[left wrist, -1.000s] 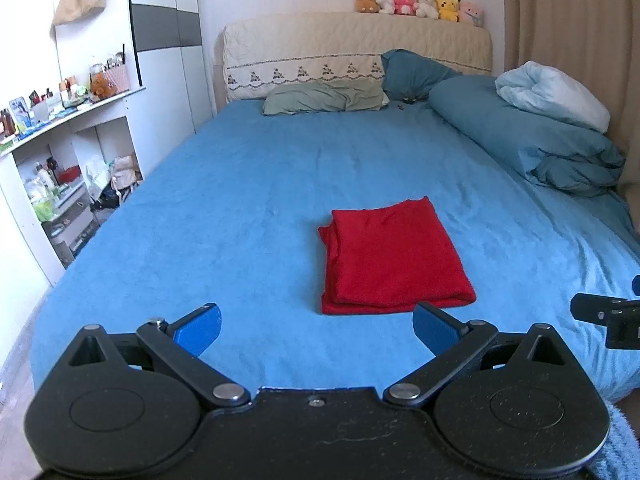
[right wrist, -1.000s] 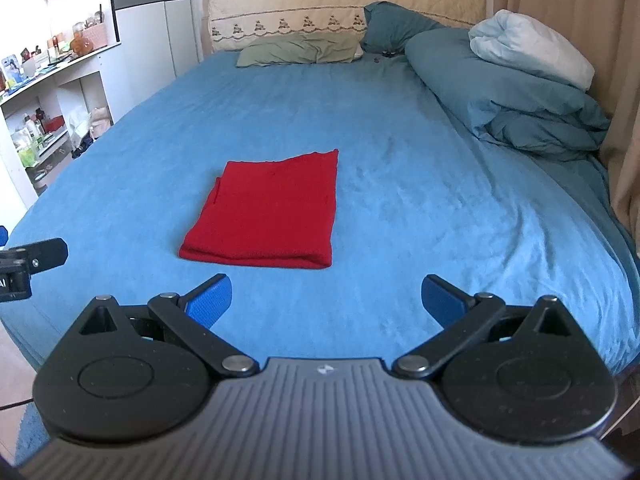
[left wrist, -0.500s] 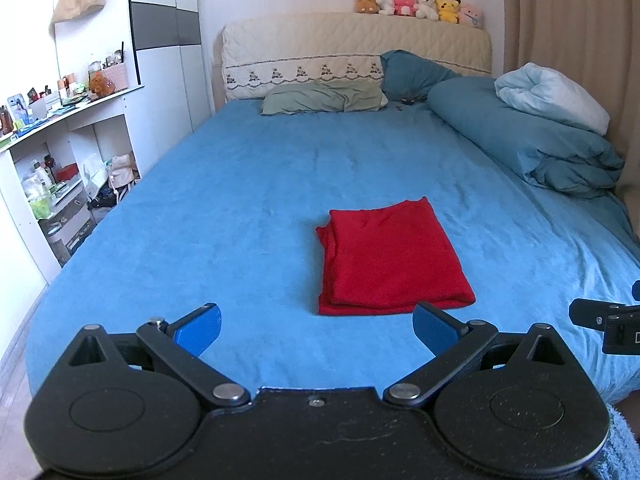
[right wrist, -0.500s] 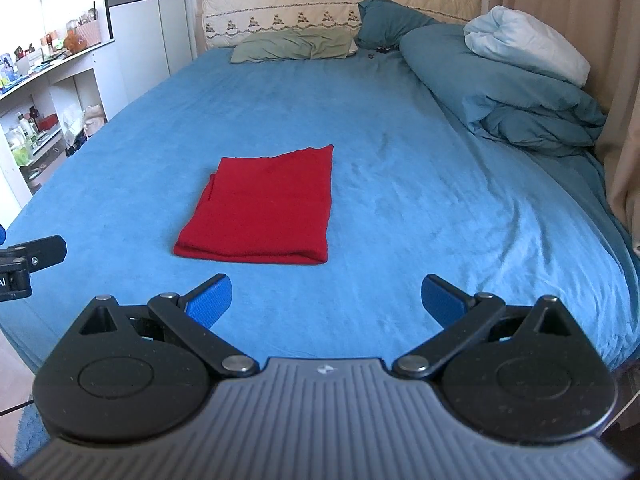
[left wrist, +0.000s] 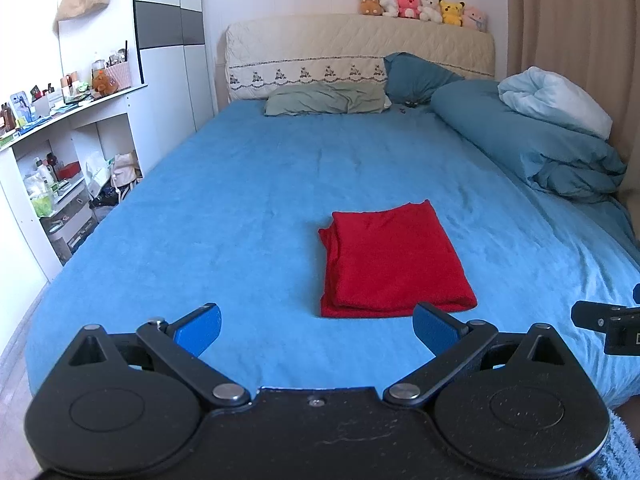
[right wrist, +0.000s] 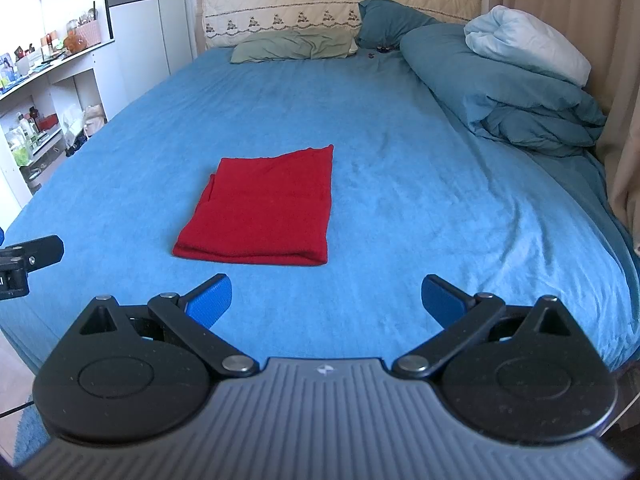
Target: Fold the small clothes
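A red garment (left wrist: 390, 262) lies folded into a flat rectangle on the blue bedspread (left wrist: 248, 216); it also shows in the right wrist view (right wrist: 262, 212). My left gripper (left wrist: 316, 330) is open and empty, held above the bed's foot, just short of the garment's near edge. My right gripper (right wrist: 326, 300) is open and empty, also back from the garment, to its right. Each gripper's tip shows at the edge of the other's view.
A rolled teal duvet (left wrist: 532, 144) with a pale blanket lies along the bed's right side. Pillows (left wrist: 324, 98) and a padded headboard with plush toys (left wrist: 420, 4) are at the far end. White cluttered shelves (left wrist: 60, 152) stand left. A curtain (right wrist: 580, 32) hangs right.
Both grippers have drawn slightly back from the garment, which looks a little farther in the right wrist view. The garment itself has not moved. Both stay open.
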### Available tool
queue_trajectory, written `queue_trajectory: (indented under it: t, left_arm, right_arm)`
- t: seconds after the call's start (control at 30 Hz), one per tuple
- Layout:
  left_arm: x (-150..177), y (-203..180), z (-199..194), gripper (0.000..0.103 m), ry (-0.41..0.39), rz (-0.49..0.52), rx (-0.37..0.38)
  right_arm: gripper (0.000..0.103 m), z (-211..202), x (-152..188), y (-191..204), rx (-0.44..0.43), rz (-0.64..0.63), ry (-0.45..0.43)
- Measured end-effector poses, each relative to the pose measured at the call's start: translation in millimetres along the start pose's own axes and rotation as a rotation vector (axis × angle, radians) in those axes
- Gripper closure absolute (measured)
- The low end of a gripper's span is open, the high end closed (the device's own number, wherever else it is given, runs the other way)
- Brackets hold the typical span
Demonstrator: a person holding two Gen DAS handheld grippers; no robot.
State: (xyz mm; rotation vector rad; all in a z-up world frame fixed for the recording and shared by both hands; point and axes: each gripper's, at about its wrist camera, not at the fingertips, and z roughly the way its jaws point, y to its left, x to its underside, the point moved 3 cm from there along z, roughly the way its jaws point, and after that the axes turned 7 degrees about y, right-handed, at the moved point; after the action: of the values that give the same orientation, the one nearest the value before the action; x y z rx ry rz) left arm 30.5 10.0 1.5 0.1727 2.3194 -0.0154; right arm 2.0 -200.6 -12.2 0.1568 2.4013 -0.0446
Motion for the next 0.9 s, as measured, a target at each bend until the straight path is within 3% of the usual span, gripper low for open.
queue_trajectory:
  t: [0.9]
  left_arm:
    - [-2.9,-1.2,-4.3,0.000,-0.010,0.018,-0.014]
  right_arm:
    - [0.000,-2.8,-1.8,-6.0,-0.008,-0.004,-0.003]
